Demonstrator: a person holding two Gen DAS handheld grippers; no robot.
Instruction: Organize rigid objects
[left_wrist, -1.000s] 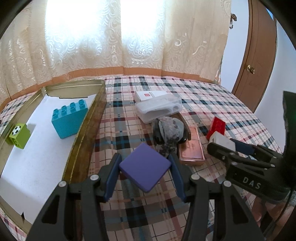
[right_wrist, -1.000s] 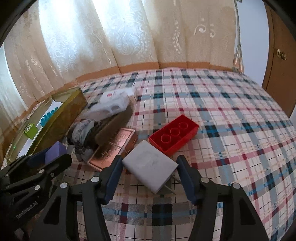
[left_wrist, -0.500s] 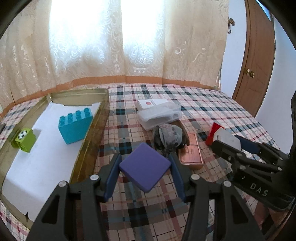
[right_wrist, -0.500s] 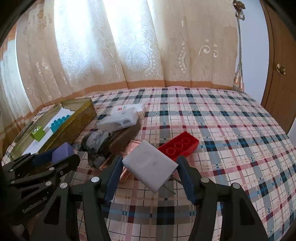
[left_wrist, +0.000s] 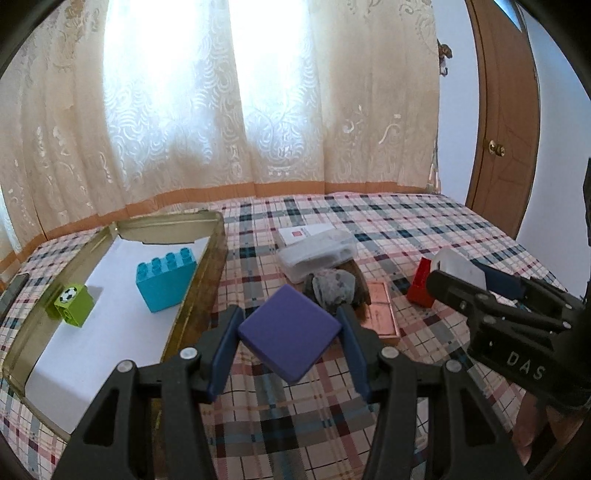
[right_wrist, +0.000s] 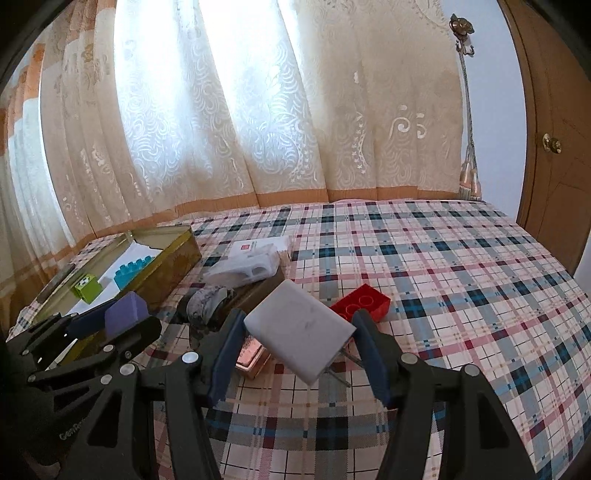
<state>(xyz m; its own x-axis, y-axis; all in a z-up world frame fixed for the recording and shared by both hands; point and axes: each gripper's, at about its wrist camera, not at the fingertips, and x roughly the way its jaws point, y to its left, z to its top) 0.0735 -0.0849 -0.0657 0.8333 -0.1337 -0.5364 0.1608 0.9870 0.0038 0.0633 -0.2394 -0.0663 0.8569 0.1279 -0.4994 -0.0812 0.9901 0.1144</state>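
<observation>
My left gripper (left_wrist: 290, 328) is shut on a flat purple square block (left_wrist: 289, 332), held corner-on above the plaid cloth, just right of the gold tin box (left_wrist: 199, 295). The tin holds a blue stud brick (left_wrist: 165, 281) and a green football cube (left_wrist: 70, 304). My right gripper (right_wrist: 299, 338) is shut on a white marble-look square block (right_wrist: 299, 330), lifted over the cloth. Behind it lie a red stud brick (right_wrist: 364, 304), a copper plate (right_wrist: 251, 356) and a grey stone (right_wrist: 207, 301). In the right wrist view the left gripper (right_wrist: 110, 319) shows at the left with the purple block (right_wrist: 125, 314).
A clear plastic case (left_wrist: 317, 254) and a white card box (left_wrist: 303, 232) lie mid-cloth beside a brown wooden piece (left_wrist: 360, 284). Lace curtains hang behind; a wooden door (left_wrist: 506, 122) stands at the right. The plaid cloth (right_wrist: 461, 295) stretches bare to the right of the red brick.
Both grippers have risen and tilted up with their blocks still held; more curtain shows, and the objects on the cloth sit lower in both views.
</observation>
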